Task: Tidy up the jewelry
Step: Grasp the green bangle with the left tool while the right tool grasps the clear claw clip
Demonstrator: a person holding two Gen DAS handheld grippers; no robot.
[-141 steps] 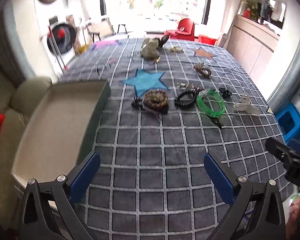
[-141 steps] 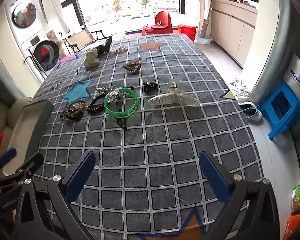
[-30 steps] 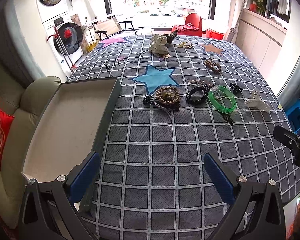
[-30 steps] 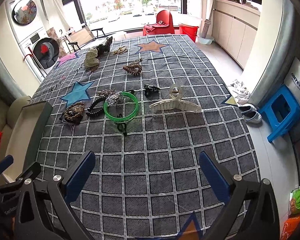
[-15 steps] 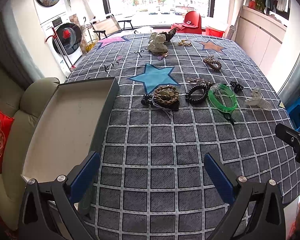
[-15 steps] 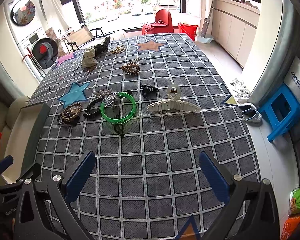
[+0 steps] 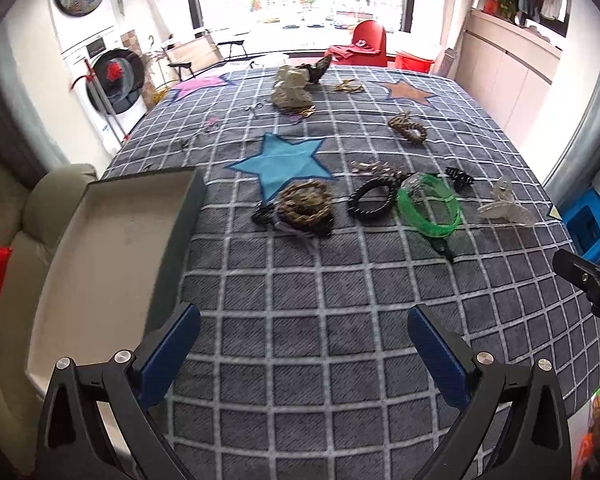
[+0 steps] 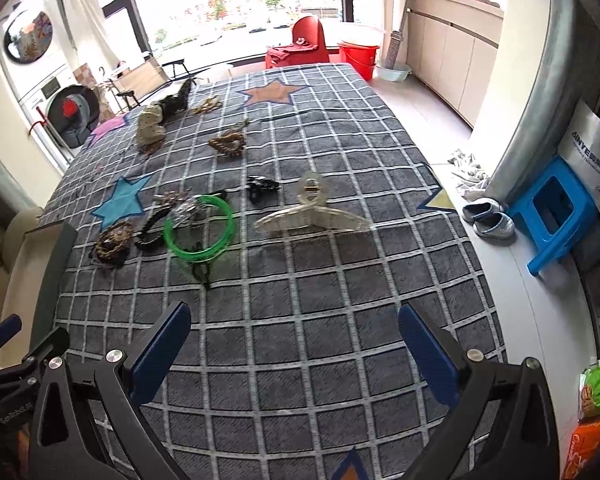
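Observation:
Jewelry lies in a row across the grey checked cloth: a brown beaded bracelet, a black coil band, a green bangle, a small black claw clip and a clear hair claw. The right wrist view shows the same green bangle and clear hair claw. An open beige-lined box sits at the left. My left gripper hangs open above bare cloth, well short of the row. My right gripper is open too, nothing between its fingers.
Farther back lie a brown bead string, a cream scrunchie pile and a gold piece. A beige sofa borders the box. A blue stool and slippers stand on the floor beyond the right edge.
Both grippers have drifted slightly forward toward the row of jewelry, which looks a little larger. Both stay open and nothing has been picked up.

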